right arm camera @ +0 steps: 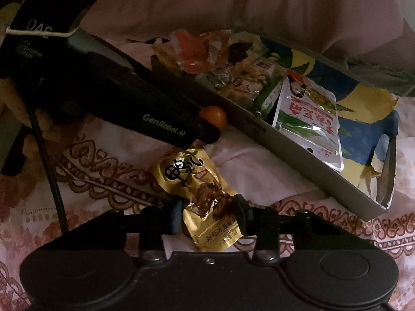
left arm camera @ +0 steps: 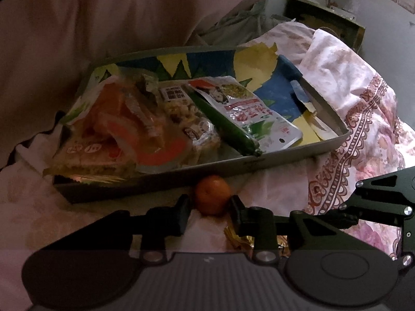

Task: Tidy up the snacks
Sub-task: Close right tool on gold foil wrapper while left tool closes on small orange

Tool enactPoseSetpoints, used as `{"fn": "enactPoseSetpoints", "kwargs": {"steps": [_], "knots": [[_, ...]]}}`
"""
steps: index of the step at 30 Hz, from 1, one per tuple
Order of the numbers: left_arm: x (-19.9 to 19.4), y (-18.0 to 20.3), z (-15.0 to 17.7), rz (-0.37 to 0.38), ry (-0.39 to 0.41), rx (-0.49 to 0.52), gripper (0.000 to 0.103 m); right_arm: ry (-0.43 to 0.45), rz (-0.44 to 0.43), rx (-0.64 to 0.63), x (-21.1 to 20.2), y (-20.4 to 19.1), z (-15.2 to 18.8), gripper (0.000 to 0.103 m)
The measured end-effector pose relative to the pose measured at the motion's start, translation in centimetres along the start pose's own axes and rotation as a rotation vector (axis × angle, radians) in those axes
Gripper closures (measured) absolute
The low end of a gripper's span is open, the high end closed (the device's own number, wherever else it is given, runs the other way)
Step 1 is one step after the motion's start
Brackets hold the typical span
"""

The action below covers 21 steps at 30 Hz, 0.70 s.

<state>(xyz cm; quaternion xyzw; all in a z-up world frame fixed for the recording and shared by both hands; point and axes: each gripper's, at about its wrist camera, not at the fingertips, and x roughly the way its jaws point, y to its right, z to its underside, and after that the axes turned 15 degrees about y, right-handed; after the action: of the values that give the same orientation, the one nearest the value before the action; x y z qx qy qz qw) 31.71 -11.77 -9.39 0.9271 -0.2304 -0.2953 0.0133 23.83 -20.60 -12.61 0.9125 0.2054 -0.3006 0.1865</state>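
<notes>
Pink patterned bedding point(right arm camera: 259, 160) covers the surface, with a shallow grey box point(left arm camera: 285, 155) of packets lying on it. Angled downward, the left gripper point(left arm camera: 209, 204) has its fingers pressed on either side of a small orange point(left arm camera: 212, 198), which sits on the cloth just in front of the box wall. The right gripper point(right arm camera: 207, 213), also tilted down, clamps a crinkled gold snack packet point(right arm camera: 193, 178) lying on the bedding near the box. A hand point(right arm camera: 39, 121) grips the left tool's handle.
</notes>
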Motion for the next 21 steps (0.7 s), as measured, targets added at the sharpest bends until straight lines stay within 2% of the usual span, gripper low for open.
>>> {"fn": "enactPoseSetpoints", "kwargs": {"steps": [5,9,15,16,21], "knots": [[0.53,-0.56,-0.07,0.003,-0.014,-0.046,0.058,0.025,0.034,0.019,0.63,0.2,0.2,0.042],[0.98,-0.54,-0.27,0.003,-0.021,-0.063,0.057,0.041,0.043,0.044,0.99,0.65,0.39,0.036],[0.79,-0.48,-0.21,0.003,-0.018,-0.069,0.065,0.04,0.026,0.066,1.11,0.6,0.43,0.044],[0.72,-0.4,-0.21,0.0,-0.018,-0.069,0.066,0.043,0.009,0.07,1.03,0.58,0.44,0.053],[0.12,-0.06,-0.4,-0.029,-0.026,-0.07,0.068,0.05,-0.002,0.085,0.41,0.48,0.18,0.066]]}}
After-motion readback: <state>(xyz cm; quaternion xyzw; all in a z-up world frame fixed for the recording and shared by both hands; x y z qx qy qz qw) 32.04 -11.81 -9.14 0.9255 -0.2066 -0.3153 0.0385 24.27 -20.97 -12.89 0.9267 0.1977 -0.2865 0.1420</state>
